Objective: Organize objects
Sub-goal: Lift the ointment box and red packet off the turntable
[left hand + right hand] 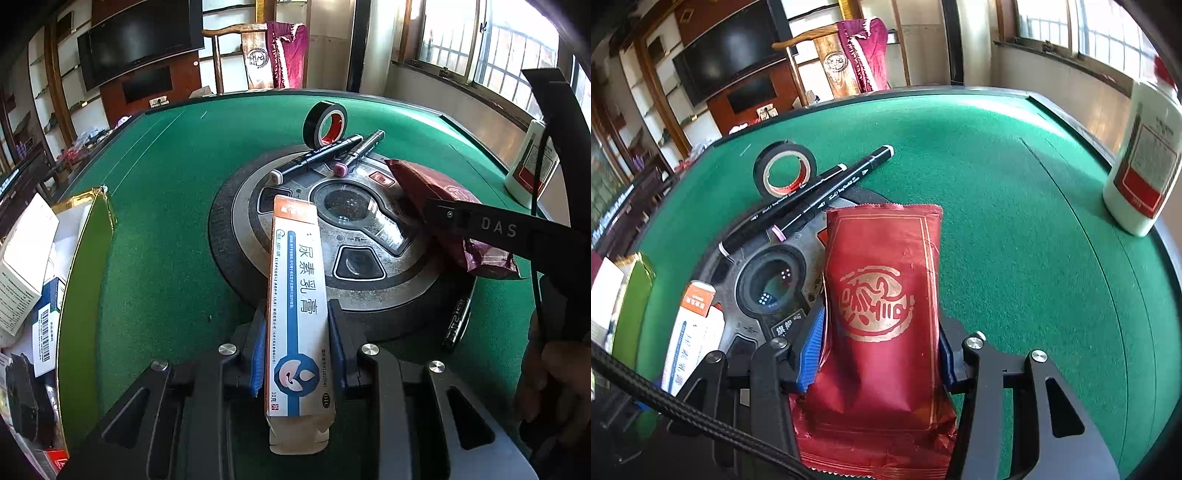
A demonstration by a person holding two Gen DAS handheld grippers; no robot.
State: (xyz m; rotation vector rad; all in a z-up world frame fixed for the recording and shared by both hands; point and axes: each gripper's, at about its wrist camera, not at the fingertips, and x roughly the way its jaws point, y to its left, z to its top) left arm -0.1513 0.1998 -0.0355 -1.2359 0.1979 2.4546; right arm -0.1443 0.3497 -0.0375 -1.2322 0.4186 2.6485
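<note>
Left tool (297, 354) was closed on the long ointment carton (298, 314), carton held above the green bench (166, 206). Right tool (879, 354) was clamped on the red foil packet (882, 302). Ahead, over the bench's round centre panel (354, 254): two black markers (317, 157) and a black tape roll (325, 122). White bottle (1145, 162) stood at the right edge; open box (85, 280) sat left.

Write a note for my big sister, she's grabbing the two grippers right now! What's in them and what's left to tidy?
Left gripper: shut on the ointment box.
Right gripper: shut on the red packet.
Green-sided box at the left already holds some cartons.
Still on the green table: black tape roll, two markers, another pen, white bottle.
Probably next: the held items go in the box.
</note>
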